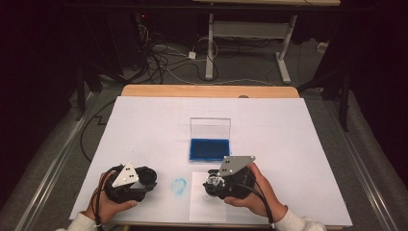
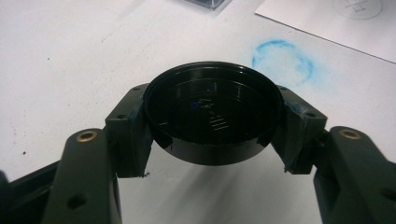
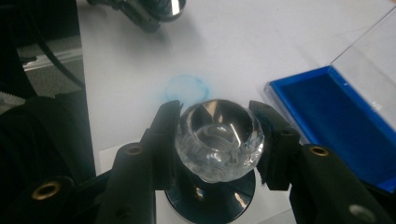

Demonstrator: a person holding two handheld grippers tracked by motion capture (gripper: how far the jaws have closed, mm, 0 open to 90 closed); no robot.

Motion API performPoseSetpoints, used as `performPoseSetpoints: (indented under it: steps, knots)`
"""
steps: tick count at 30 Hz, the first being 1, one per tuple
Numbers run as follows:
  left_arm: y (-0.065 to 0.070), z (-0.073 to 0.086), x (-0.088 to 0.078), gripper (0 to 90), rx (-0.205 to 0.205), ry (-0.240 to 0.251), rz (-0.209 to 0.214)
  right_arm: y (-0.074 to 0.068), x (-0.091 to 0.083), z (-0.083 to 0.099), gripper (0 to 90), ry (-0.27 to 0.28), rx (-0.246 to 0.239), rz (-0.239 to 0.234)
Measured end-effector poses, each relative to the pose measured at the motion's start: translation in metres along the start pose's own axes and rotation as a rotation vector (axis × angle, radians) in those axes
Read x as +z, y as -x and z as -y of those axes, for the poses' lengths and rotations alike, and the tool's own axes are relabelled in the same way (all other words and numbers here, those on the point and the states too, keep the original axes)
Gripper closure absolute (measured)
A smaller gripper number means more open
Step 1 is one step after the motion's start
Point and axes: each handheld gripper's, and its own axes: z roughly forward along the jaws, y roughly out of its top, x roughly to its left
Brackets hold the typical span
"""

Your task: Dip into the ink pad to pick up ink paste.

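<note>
Looking down, high view: left claw (image 1: 144, 179) and right claw (image 1: 215, 183) sit low on the white counter (image 1: 144, 125), each in a person's hand.
Left claw, high view: clenched on a black cap (image 1: 148, 176), which sits at its tip.
Right claw, high view: clenched on a stamp (image 1: 213, 182) with a clear knob, over a white paper sheet (image 1: 199, 207).
Blue smudge, high view: a faint blue ring mark (image 1: 179, 186) lies on the counter between the two claws, nearer the left one's tip.
Ink pad, high view: a blue ink pad (image 1: 209, 149) with its clear lid (image 1: 210, 127) standing upright lies just beyond the right claw.

Left claw, left gripper view: the left claw (image 2: 212, 133) grips the round black cap (image 2: 212, 114) at both sides, open side up, held level above the counter (image 2: 70, 56).
Beyond the claw, left gripper view: the blue ring mark (image 2: 282, 60) is just past the cap, to its right; a paper corner (image 2: 327, 23) lies farther off.

Right claw, right gripper view: the right claw (image 3: 215, 140) presses on the clear faceted knob (image 3: 218, 137) of the stamp from both sides; the dark stamp base (image 3: 210, 191) shows below the knob.
Around the claw, right gripper view: the blue ring mark (image 3: 187, 88) lies just beyond the knob; the blue ink pad (image 3: 341, 121) lies to the claw's right, its clear lid (image 3: 369, 51) raised behind it.
Touching the paper: cannot tell.
</note>
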Motion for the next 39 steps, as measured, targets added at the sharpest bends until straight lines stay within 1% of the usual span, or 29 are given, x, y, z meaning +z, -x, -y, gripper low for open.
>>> performPoseSetpoints:
  steps: [4,6,7,8,13,16,21,28,33,38,39]
  knots:
    - [0.0,0.0,0.0,36.7,0.001,0.0,0.002,-0.002,0.008,0.004,56.2,-0.016,-0.005,-0.003]
    - [0.0,0.0,0.0,36.7,0.0,0.0,0.002,-0.002,0.011,0.005,56.2,-0.009,0.0,-0.002]
    - [0.0,0.0,0.0,36.7,0.0,-0.001,0.002,-0.002,0.012,0.006,56.2,-0.011,-0.001,-0.012]
    - [0.0,0.0,0.0,36.7,0.0,-0.001,0.002,-0.002,0.012,0.006,56.2,-0.001,0.007,-0.016]
    - [-0.001,0.001,-0.001,36.7,-0.002,0.004,0.002,-0.004,0.016,0.009,56.1,0.017,0.004,-0.004]
    - [-0.001,0.0,-0.001,36.7,-0.003,0.004,0.001,-0.005,0.017,0.009,56.1,0.027,0.004,-0.01]
    - [-0.001,0.001,0.0,36.7,-0.003,0.003,0.003,-0.006,0.018,0.01,56.1,0.025,0.003,-0.013]
    - [0.0,0.0,0.0,36.7,0.001,0.0,0.001,-0.008,0.019,0.011,56.1,0.025,0.001,-0.006]
    - [0.0,0.0,0.0,36.7,0.001,-0.001,0.002,-0.011,0.021,0.012,56.1,0.014,-0.01,0.004]
    - [0.0,0.0,0.0,36.7,0.002,-0.001,0.001,-0.01,0.019,0.014,56.1,0.031,-0.002,-0.001]
    - [0.0,0.0,0.0,36.7,0.001,-0.001,0.002,-0.011,0.019,0.014,56.1,0.029,-0.007,0.001]
